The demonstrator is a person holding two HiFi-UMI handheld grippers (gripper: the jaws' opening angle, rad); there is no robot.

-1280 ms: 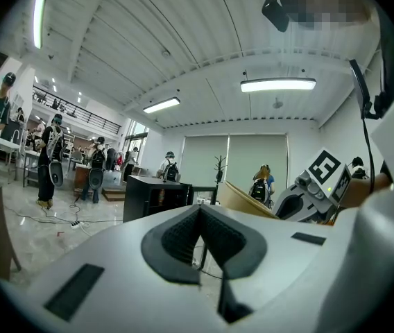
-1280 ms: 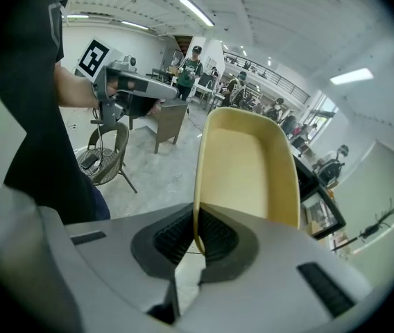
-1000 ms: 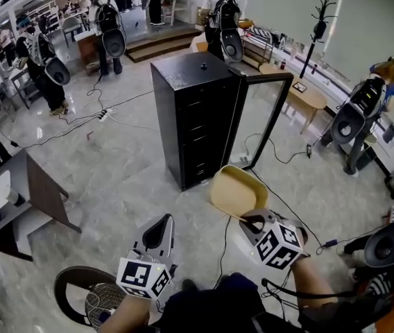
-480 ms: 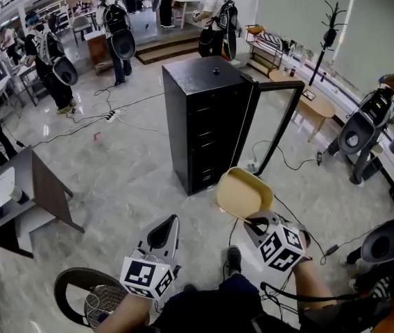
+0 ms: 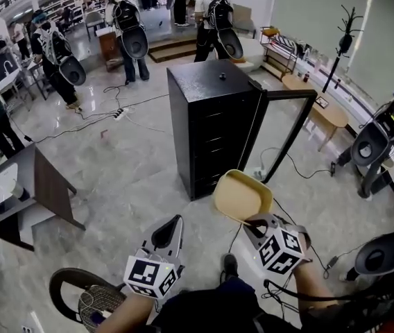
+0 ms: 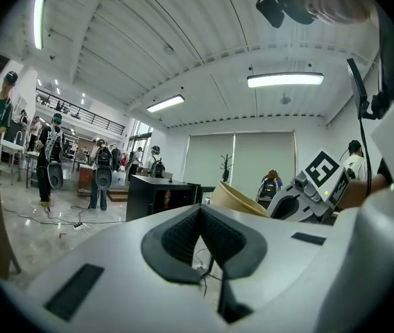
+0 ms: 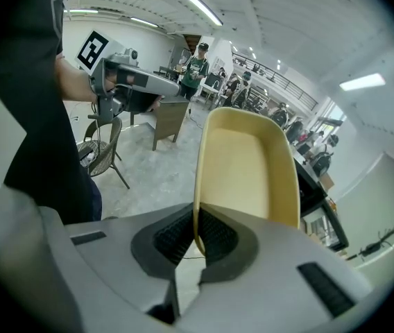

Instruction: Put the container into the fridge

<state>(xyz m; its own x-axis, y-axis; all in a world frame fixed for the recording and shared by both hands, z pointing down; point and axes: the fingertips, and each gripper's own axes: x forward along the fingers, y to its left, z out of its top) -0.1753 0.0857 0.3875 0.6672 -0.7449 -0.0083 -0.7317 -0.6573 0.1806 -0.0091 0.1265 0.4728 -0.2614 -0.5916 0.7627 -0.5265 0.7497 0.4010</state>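
A shallow pale-yellow container (image 5: 242, 196) hangs in front of me, and my right gripper (image 5: 254, 220) is shut on its near rim. In the right gripper view the pads clamp the rim (image 7: 197, 236) while the container (image 7: 249, 161) stands up above them. The black fridge (image 5: 214, 120) stands ahead on the floor with its door (image 5: 280, 134) swung open to the right. My left gripper (image 5: 171, 225) is held to the left of the container, shut and empty; in its own view the pads (image 6: 186, 238) meet with nothing between them, and the fridge (image 6: 157, 195) lies beyond.
A wire-mesh chair (image 5: 86, 298) stands low at my left. A grey table (image 5: 23, 196) is further left. Cables (image 5: 124, 113) run over the floor around the fridge. Several people with gear stand behind it, and a wooden side table (image 5: 329, 116) is at the right.
The fridge has come nearer and looks larger in the head view. Both grippers were carried toward it, the right one still shut on the container.
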